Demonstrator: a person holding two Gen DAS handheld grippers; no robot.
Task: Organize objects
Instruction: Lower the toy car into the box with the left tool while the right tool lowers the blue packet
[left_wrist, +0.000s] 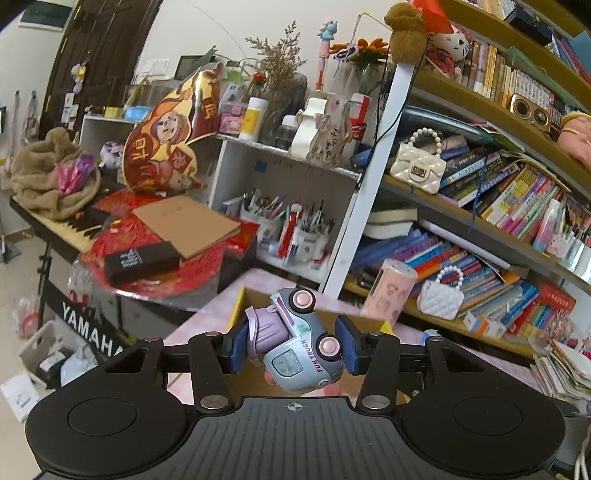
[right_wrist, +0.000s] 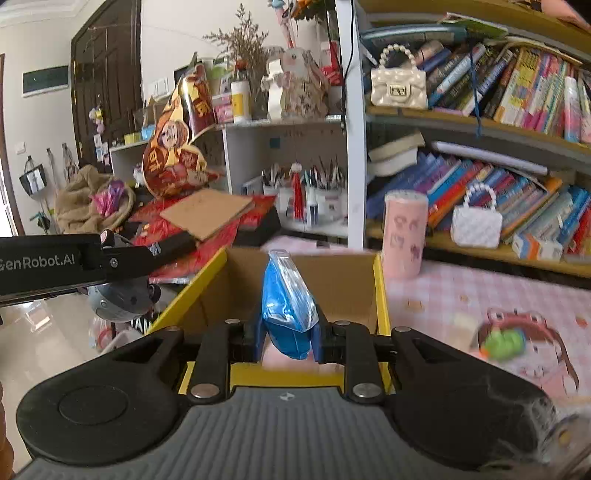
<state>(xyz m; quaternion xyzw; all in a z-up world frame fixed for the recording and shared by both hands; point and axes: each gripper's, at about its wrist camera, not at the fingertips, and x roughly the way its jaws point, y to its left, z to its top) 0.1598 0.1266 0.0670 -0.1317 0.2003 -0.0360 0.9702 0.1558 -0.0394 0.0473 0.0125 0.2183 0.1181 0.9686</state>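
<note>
My left gripper (left_wrist: 291, 349) is shut on a grey and lilac toy truck (left_wrist: 295, 343) marked FUN TRUCK, tipped on its side, pink wheels facing me. It hangs above an open cardboard box (left_wrist: 255, 295) with yellow flaps. In the right wrist view my right gripper (right_wrist: 288, 341) is shut on a blue packet (right_wrist: 286, 306) in clear wrap, held on edge over the same cardboard box (right_wrist: 343, 284). The left gripper (right_wrist: 122, 258) with the toy truck (right_wrist: 120, 299) shows at the left of that view, beside the box's left flap.
The box stands on a pink checked tablecloth (right_wrist: 461, 295). A pink cylinder tin (right_wrist: 404, 234) stands behind its right corner, and a green toy (right_wrist: 504, 343) lies to the right. Shelves of books (right_wrist: 517, 184) rise behind. A cluttered keyboard (left_wrist: 74, 229) stands at left.
</note>
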